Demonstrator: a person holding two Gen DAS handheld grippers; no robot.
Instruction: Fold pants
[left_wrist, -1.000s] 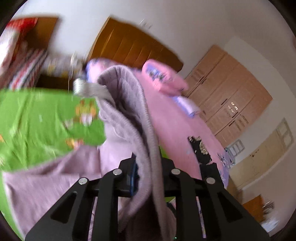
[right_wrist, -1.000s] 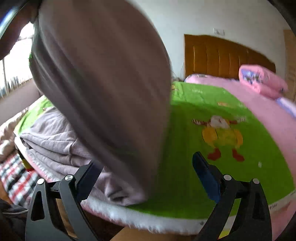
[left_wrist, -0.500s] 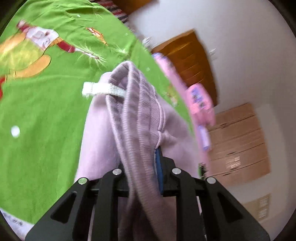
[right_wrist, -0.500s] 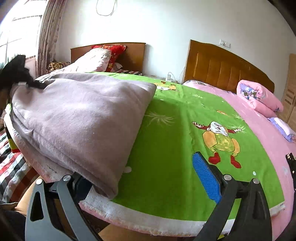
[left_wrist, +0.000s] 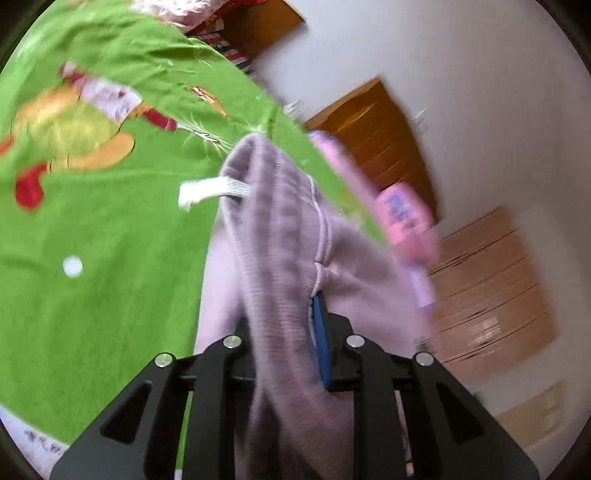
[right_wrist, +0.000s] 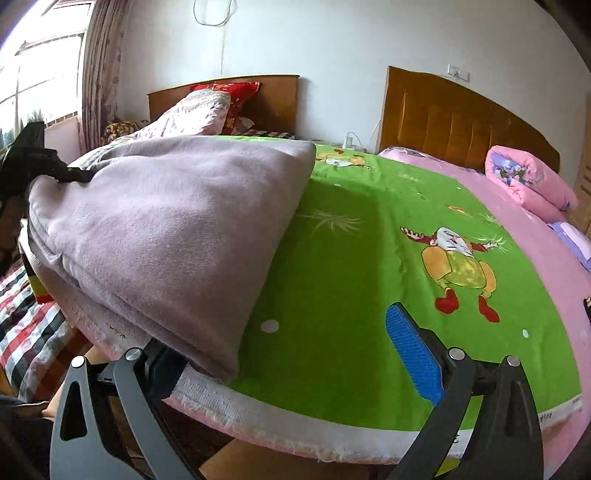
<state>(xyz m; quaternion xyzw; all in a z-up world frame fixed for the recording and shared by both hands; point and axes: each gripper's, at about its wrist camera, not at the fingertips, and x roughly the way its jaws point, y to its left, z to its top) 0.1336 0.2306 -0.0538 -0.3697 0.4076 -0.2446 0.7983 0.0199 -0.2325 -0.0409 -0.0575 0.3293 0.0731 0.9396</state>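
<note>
Here the left hand-held gripper (left_wrist: 284, 332) pinches the ribbed waistband of the pants (right_wrist: 177, 218), which lie doubled over on the green blanket (right_wrist: 351, 258) at the near corner of the bed. Its jaws have just eased a little wider, with the cloth between them, probably because the fold is laid and can be let go. The right hand-held gripper (right_wrist: 291, 347) stands spread wide and empty beside the folded edge, likely ready to take the next corner.
</note>
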